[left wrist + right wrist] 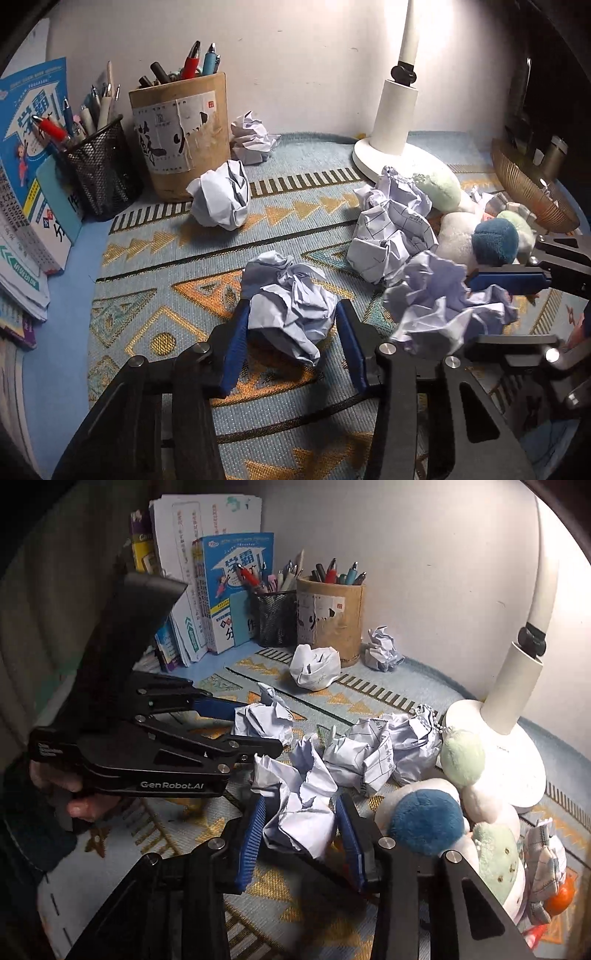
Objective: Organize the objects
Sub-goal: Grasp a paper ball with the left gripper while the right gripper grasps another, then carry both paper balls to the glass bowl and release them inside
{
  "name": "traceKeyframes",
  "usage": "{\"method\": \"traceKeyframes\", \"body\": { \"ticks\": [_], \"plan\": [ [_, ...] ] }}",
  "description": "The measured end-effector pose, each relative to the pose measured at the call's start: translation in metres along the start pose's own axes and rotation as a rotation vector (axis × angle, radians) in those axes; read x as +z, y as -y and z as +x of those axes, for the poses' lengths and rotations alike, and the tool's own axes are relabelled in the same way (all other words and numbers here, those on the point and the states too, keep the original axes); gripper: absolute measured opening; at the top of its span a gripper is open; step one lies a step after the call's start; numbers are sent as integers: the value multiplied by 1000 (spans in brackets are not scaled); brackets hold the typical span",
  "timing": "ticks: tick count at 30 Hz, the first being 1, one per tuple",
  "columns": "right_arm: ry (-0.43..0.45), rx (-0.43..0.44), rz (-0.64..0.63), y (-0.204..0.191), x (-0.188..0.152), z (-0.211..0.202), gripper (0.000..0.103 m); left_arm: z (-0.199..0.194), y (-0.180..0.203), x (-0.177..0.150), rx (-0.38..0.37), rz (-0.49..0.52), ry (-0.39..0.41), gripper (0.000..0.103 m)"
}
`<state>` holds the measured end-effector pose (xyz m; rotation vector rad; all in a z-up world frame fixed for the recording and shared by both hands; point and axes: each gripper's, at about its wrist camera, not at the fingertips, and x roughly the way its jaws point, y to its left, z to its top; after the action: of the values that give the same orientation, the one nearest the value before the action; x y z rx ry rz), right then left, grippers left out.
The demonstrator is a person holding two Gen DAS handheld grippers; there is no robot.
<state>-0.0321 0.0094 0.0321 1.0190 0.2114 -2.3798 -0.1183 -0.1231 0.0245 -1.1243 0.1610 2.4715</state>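
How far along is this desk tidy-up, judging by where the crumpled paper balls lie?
Done: nothing visibly cleared. In hand: left gripper and right gripper each clamp a paper ball. Left: two balls by the cardboard pen holder, a clump near the lamp base, plus plush toys.

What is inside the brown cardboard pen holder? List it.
Sticking out of the brown cardboard pen holder: a red pen, a teal pen and dark marker caps. Its wall hides their lower ends and anything at the bottom.

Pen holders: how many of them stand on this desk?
2. A black mesh one stands at the left, next to the books. A cardboard one stands right of it, near the wall. Clutter may hide others.
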Motion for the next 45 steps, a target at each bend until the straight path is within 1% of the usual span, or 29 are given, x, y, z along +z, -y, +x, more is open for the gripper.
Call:
{"method": "traceKeyframes", "body": {
  "ticks": [3,5,6,9,11,13,14,15,17,18,19,21,22,23,25,26,27,28,30,33,34,36,37,40,43,44,45],
  "plan": [
    [74,65,27,5,0,-51,39,-23,8,-2,-7,-33,60,42],
    [114,106,51,9,-6,-86,39,-44,26,-7,-14,-19,105,42],
    [137,107,55,13,-12,-103,39,-54,36,-10,-5,-12,125,42],
    [180,29,66,31,-38,-152,39,-78,74,-22,20,-23,158,42],
    [187,-38,93,49,-65,-180,39,-88,106,-35,-5,-37,170,42],
    [186,-133,132,70,-94,-198,40,-87,139,-47,-49,-54,169,42],
    [166,-167,160,82,-107,-200,40,-82,156,-51,-65,-55,165,42],
    [139,-178,197,94,-120,-200,40,-78,174,-54,-80,-60,162,42],
    [80,-141,284,116,-142,-197,40,-69,204,-57,-128,-72,162,42],
    [63,-130,306,124,-149,-196,40,-64,218,-57,-136,-70,162,42],
    [57,-140,302,128,-154,-197,40,-58,230,-56,-146,-72,156,42],
    [49,-194,277,130,-160,-195,41,-46,246,-54,-160,-72,145,42],
    [42,-213,270,132,-163,-195,41,-42,252,-54,-155,-69,143,42],
    [36,-214,267,134,-167,-194,41,-38,256,-54,-141,-66,143,42],
    [16,-191,277,139,-176,-193,43,-30,258,-56,-156,-72,131,42],
    [-3,-173,285,143,-182,-191,47,-28,258,-56,-154,-74,121,42],
    [-17,-158,291,145,-186,-190,50,-29,257,-57,-148,-79,127,42],
    [-25,-147,298,147,-194,-191,53,-31,255,-58,-160,-89,139,42],
    [-15,-128,314,151,-201,-195,67,-32,250,-59,-185,-107,146,42],
    [7,-106,319,153,-205,-203,72,-32,251,-61,-190,-111,149,42],
    [3,-109,317,153,-205,-203,74,-33,252,-61,-190,-103,151,42],
    [-6,-122,329,155,-205,-201,83,-32,256,-61,-182,-81,150,42],
    [-14,-118,345,157,-205,-199,83,-32,258,-61,-178,-70,149,42],
    [-44,-92,397,160,-203,-189,83,-32,260,-61,-171,-55,149,42],
    [-71,-113,409,159,-201,-176,82,-32,258,-60,-179,-69,150,42],
    [-73,-125,406,158,-200,-173,69,-32,257,-60,-182,-74,146,42],
    [-77,-121,400,157,-199,-171,47,-31,256,-60,-193,-75,140,42]
  ]
}}
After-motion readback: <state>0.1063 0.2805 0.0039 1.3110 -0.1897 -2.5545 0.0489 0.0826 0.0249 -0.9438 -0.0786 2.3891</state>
